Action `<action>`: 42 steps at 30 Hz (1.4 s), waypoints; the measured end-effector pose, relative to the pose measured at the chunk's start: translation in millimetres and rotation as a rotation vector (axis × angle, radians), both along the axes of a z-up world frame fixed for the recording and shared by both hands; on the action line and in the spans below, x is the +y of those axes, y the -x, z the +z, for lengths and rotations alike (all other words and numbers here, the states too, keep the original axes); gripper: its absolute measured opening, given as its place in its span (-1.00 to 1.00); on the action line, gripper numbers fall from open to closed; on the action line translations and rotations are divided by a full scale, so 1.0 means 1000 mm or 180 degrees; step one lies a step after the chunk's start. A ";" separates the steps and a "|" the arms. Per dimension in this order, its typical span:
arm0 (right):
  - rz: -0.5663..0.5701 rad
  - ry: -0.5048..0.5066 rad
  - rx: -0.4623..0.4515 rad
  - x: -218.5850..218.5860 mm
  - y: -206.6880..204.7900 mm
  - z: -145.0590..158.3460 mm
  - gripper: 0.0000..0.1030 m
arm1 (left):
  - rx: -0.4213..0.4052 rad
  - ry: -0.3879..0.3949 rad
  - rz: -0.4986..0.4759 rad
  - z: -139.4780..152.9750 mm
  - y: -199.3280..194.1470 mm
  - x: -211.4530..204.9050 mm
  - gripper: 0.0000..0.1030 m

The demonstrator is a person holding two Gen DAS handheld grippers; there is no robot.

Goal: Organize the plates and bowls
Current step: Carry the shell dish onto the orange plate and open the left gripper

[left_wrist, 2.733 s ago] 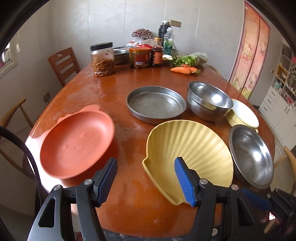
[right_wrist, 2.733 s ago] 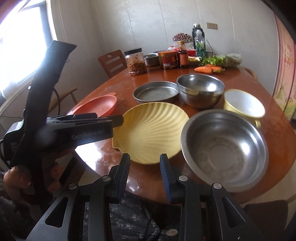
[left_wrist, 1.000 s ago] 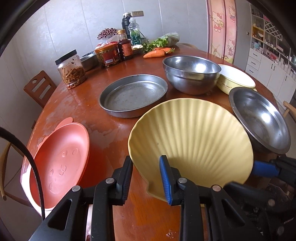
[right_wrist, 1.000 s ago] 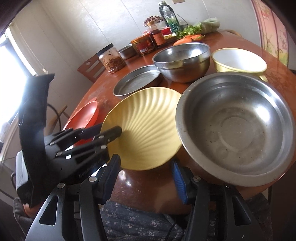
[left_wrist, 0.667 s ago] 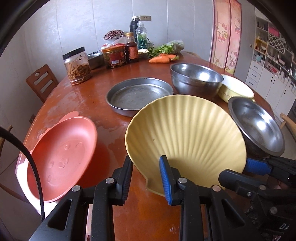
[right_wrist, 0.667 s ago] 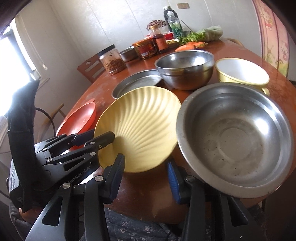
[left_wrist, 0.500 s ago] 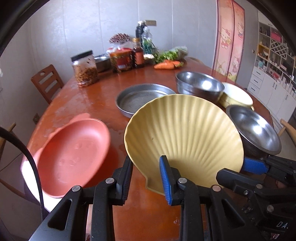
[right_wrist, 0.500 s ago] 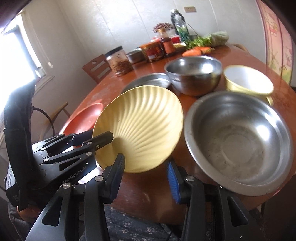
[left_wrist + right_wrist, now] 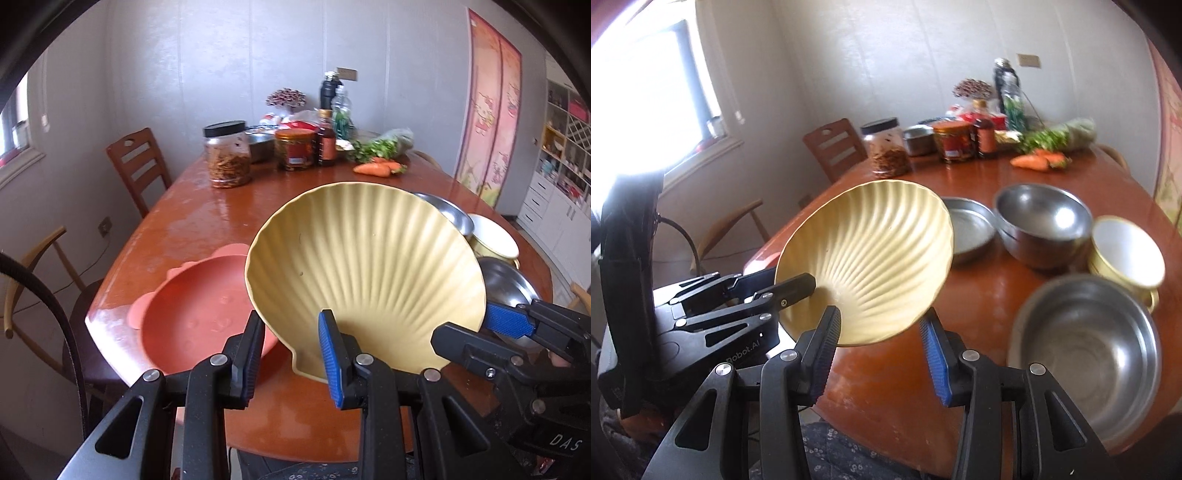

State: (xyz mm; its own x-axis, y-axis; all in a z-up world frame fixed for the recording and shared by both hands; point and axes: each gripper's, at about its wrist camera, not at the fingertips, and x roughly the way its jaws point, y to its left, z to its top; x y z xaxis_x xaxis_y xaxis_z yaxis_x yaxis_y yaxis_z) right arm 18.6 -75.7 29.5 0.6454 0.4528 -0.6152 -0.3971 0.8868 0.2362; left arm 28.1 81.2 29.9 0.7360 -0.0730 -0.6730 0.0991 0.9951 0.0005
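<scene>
My left gripper [image 9: 291, 354] is shut on the near hinge edge of the yellow shell-shaped plate [image 9: 365, 273] and holds it tilted up above the table. The plate also shows in the right wrist view [image 9: 871, 258], gripped by the left gripper [image 9: 798, 284]. My right gripper [image 9: 879, 354] is open, its fingers just below the plate's lower rim, not closed on it. The salmon-pink plate [image 9: 195, 314] lies at the near left of the table. A flat metal pan [image 9: 967, 225], a deep steel bowl [image 9: 1041, 221], a cream bowl [image 9: 1126, 251] and a wide steel bowl [image 9: 1086, 350] sit to the right.
The round wooden table [image 9: 207, 221] carries jars [image 9: 227, 155], bottles, greens and carrots [image 9: 373, 168] at its far side. A wooden chair [image 9: 136, 166] stands at the far left. White cabinets [image 9: 554, 184] stand at the right.
The left gripper closed on the shell plate, lifted it off the table and tipped it upright. The right gripper opened wider and sits under the plate's rim.
</scene>
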 end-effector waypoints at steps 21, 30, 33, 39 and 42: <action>0.0842 0.0121 0.0033 0.108 -0.066 0.013 -0.09 | 0.0090 0.0062 0.0752 0.001 -0.016 0.096 -0.41; 0.0976 0.0258 0.0395 0.120 -0.084 -0.026 -0.07 | 0.0364 0.0110 0.0810 -0.029 -0.023 0.103 -0.41; 0.0964 0.0240 0.0537 0.119 -0.092 -0.036 -0.07 | 0.0400 0.0121 0.0783 -0.032 -0.024 0.102 -0.41; 0.0949 0.0287 0.0507 0.118 -0.098 -0.038 -0.03 | 0.0444 0.0103 0.0784 -0.037 -0.026 0.099 -0.41; 0.0954 0.0328 0.0490 0.120 -0.098 -0.039 -0.04 | 0.0467 0.0142 0.0797 -0.037 -0.026 0.100 -0.41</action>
